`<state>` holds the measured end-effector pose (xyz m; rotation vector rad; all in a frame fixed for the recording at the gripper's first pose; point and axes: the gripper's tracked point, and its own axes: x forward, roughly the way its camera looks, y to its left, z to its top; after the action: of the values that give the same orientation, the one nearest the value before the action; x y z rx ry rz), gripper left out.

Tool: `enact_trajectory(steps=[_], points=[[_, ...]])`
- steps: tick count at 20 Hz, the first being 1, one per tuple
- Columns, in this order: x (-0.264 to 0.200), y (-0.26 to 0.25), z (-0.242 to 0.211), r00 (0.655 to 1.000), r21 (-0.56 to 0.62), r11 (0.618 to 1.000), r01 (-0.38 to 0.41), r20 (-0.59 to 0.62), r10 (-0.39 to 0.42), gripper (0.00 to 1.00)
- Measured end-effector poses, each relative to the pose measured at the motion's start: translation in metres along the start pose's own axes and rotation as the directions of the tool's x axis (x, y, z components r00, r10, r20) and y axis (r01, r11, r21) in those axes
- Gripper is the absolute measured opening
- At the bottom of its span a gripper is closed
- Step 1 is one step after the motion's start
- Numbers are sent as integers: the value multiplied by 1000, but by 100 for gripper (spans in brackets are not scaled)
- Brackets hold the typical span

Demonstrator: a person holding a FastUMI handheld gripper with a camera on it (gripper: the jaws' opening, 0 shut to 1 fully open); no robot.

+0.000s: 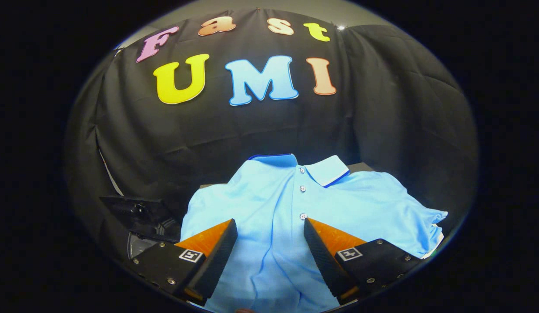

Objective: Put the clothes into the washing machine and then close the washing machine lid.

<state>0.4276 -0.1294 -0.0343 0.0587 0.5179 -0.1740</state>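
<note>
A light blue polo shirt (295,204) with a darker blue collar edge and white buttons lies spread on a dark surface, its collar pointing away from me. My gripper (270,227) hovers over the shirt's lower front, open, with the button placket running between the two orange-and-black fingers (212,250). Nothing is held. To the left of the shirt, beyond the left finger, the washing machine (141,226) shows a raised dark lid and part of a round drum opening.
The black cloth wall stands close behind the shirt and wraps around both sides. The shirt's right sleeve (426,226) hangs near the edge of the dark surface.
</note>
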Motion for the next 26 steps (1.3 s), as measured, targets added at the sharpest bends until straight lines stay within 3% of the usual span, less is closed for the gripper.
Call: enact_trajectory(steps=[7,11,13,15,16,26], points=[[7,-4,-9,998,-31,1000,5,-65,-7,95],[10,-10,-12,993,-42,998,54,-102,-58,83],[7,-25,-9,989,-61,992,111,-93,-116,65],[8,-25,-9,992,-83,993,83,-87,-91,12],[8,-25,-9,993,-76,994,73,-91,-80,5],[-1,-26,-1,988,-94,987,130,-70,-137,0]])
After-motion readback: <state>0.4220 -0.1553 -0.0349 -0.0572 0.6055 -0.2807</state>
